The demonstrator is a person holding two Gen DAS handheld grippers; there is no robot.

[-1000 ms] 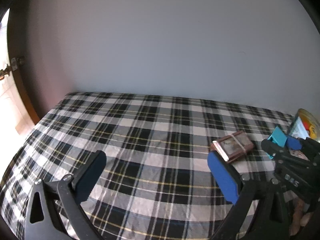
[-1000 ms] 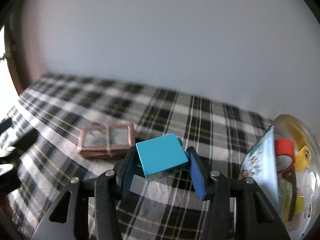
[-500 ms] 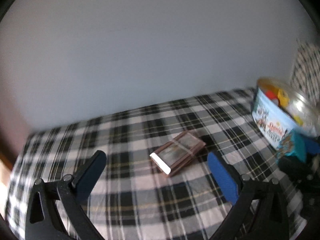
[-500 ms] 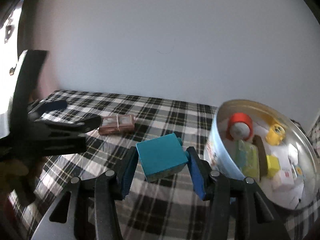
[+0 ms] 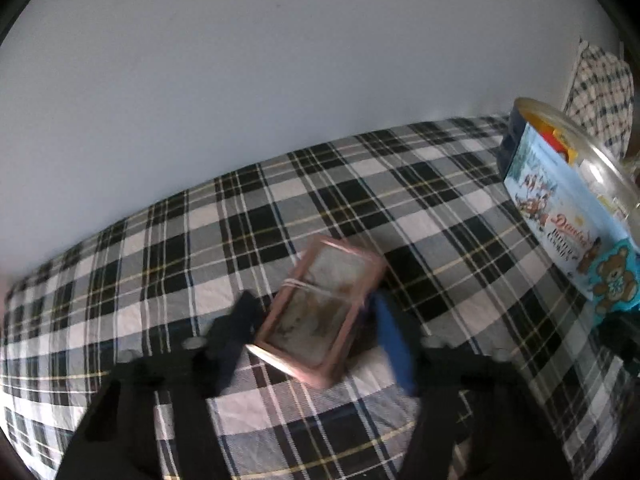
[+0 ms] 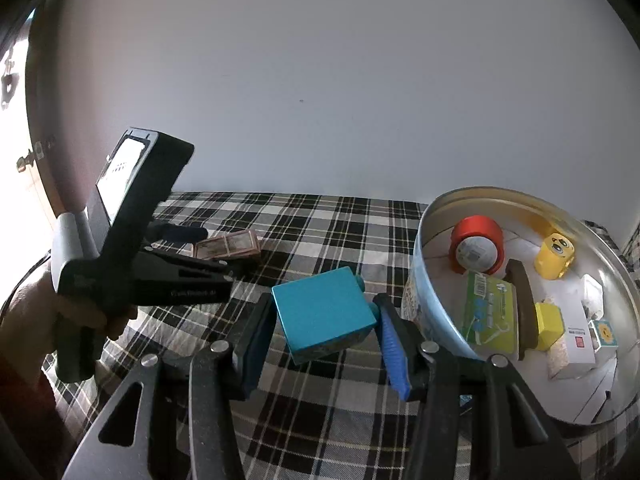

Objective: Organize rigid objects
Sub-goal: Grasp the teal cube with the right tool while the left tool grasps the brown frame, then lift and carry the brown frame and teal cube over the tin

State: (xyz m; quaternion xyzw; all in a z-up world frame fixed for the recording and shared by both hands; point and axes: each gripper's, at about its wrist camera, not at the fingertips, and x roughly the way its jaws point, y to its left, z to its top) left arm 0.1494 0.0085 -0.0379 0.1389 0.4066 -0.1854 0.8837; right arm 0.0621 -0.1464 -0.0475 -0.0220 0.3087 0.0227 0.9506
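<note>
1. Presently, brown banded card pack (image 5: 320, 312): lies on the plaid cloth (image 5: 280, 220) between the jaws of the left gripper (image 5: 316, 332), which have just been closing; contact unclear through blur.
2. Teal block (image 6: 323, 314): clamped between the jaws of the right gripper (image 6: 320, 334).
3. Round tin (image 6: 436, 216): just right of those jaws, holding red tape roll (image 6: 478, 248) and yellow pieces.

We are in a home, most likely a bedroom — a black-and-white plaid bedsheet (image 5: 304, 208) lies wrinkled over a soft surface against a bare pale wall (image 6: 320, 80). A butter-cookie tin (image 6: 424, 280) holding household odds and ends sits on it — a wooden door (image 6: 38, 184) stands at the left.
</note>
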